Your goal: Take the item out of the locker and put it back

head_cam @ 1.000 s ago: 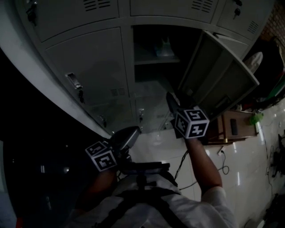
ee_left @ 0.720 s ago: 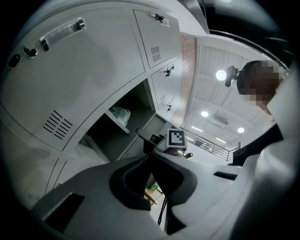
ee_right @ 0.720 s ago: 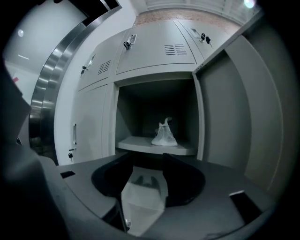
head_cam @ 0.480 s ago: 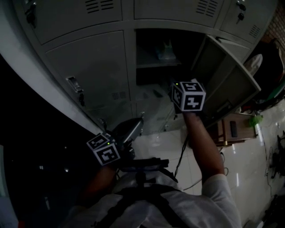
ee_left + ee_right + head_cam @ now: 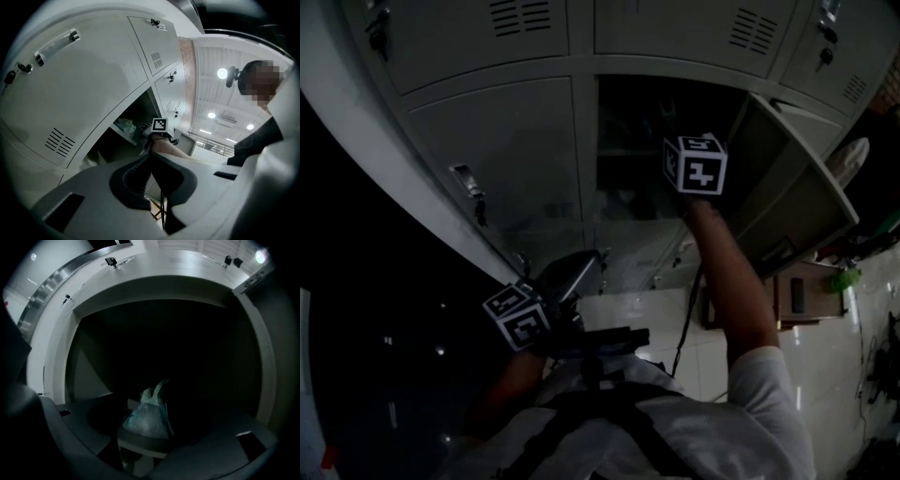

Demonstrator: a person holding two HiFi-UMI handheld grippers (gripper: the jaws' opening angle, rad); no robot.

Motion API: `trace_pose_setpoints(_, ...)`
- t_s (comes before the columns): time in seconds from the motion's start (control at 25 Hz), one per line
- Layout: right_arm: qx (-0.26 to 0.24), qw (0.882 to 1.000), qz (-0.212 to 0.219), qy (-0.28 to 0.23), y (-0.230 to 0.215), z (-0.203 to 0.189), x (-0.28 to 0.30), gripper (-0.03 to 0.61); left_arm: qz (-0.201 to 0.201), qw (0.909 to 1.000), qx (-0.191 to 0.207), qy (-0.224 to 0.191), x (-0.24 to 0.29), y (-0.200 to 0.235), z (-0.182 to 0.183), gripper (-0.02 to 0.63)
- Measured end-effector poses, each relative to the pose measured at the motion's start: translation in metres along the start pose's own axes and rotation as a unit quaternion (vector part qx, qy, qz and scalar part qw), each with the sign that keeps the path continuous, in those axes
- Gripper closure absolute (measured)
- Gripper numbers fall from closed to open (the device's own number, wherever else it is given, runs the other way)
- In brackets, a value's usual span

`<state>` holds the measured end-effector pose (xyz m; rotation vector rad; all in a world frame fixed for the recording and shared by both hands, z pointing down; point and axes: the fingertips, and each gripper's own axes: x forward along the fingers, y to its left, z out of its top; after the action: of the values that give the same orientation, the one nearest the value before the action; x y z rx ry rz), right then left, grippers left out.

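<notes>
1. Two grippers are in view. The right gripper (image 5: pixel 692 161) is raised to the mouth of the open locker compartment (image 5: pixel 628 122), whose door (image 5: pixel 797 187) is swung out to the right.
2. Its jaws stand at their widest, have just been opening, and press on nothing.
3. The item, a pale green plastic bag (image 5: pixel 147 413), sits on the shelf (image 5: pixel 143 441) inside the dark compartment. It is ahead of the right gripper, framed between its jaws and apart from both.
4. The left gripper (image 5: pixel 151 157) hangs lower and nearer the person, left of the open compartment and in front of the closed locker doors (image 5: pixel 506 150). Its jaws meet tip to tip with nothing between them.
</notes>
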<state>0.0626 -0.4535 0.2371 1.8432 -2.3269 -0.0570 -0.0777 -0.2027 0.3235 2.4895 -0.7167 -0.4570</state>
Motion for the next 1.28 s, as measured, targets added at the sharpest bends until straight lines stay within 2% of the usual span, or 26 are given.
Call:
trace_pose_setpoints(0.16,-0.007,1.0,0.001,0.018,0.0,0.007,0.023,0.304,0.008,0.9999,0.004,-0.008,0.001,0.002,0.004,0.62)
trace_pose_setpoints(0.44,0.019,0.999,0.016,0.046,0.002,0.008,0.052,0.304,0.023,0.9996,-0.001,-0.014,-0.001,0.007,0.004,0.62)
trace_pose_setpoints(0.72,0.016,0.996,0.021,0.08,0.007,-0.008,0.067,0.305,0.025,0.9995,-0.001,-0.017,-0.002,0.006,0.004,0.62)
trace_pose_setpoints(0.76,0.012,0.997,0.022,0.08,0.008,-0.009,0.067,0.318,0.025,0.9995,-0.001,-0.018,-0.002,0.007,0.004,0.62)
trace_pose_setpoints(0.92,-0.003,0.997,0.018,0.075,0.008,-0.009,0.063,0.457,0.028,0.9994,-0.003,-0.018,-0.004,0.008,0.002,0.62)
trace_pose_setpoints(1.0,-0.009,0.997,0.016,0.072,0.007,-0.008,0.061,0.491,0.028,0.9994,-0.003,-0.018,-0.004,0.007,0.001,0.62)
trace_pose_setpoints(1.28,-0.028,0.998,0.006,0.064,0.002,-0.005,0.054,0.532,0.023,0.9996,-0.002,-0.019,-0.002,0.004,0.0,0.62)
